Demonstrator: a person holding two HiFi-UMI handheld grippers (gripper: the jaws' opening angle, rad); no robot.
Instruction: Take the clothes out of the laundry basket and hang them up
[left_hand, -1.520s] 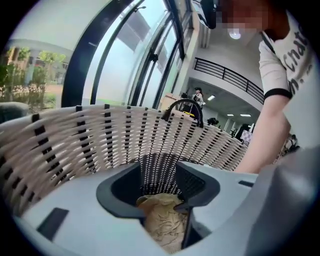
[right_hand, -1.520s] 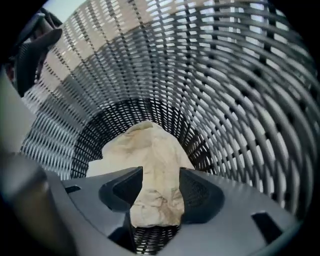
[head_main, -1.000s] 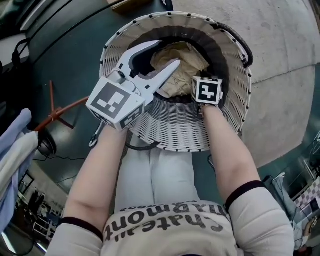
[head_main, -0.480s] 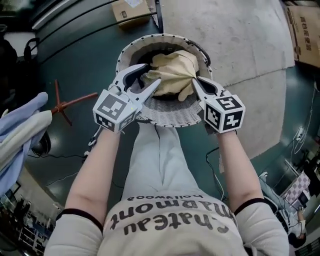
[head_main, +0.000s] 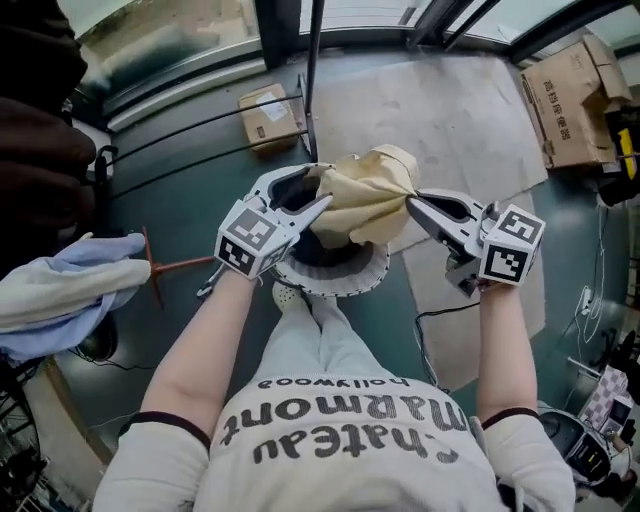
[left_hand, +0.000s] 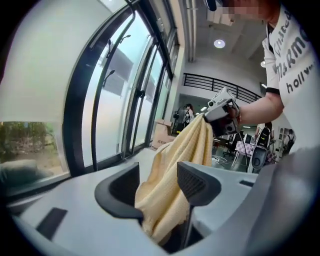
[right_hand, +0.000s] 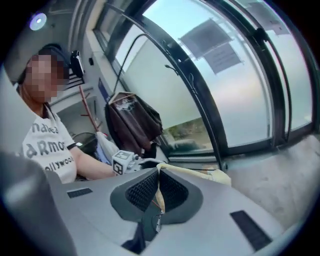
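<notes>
Your right tool (head_main: 412, 198) clamps the yellow garment (head_main: 365, 205), held above the basket (head_main: 340, 286); your left tool (head_main: 316, 187), jaws just opening, seems to straddle it loosely; hanging it remains.

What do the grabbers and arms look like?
The left gripper, whose jaws have just been opening round a yellow cloth, and the right gripper are pale grey claws with black ridged pads. Each carries a white cube with black square markers. The white T-shirt has short sleeves with dark cuffs.
</notes>
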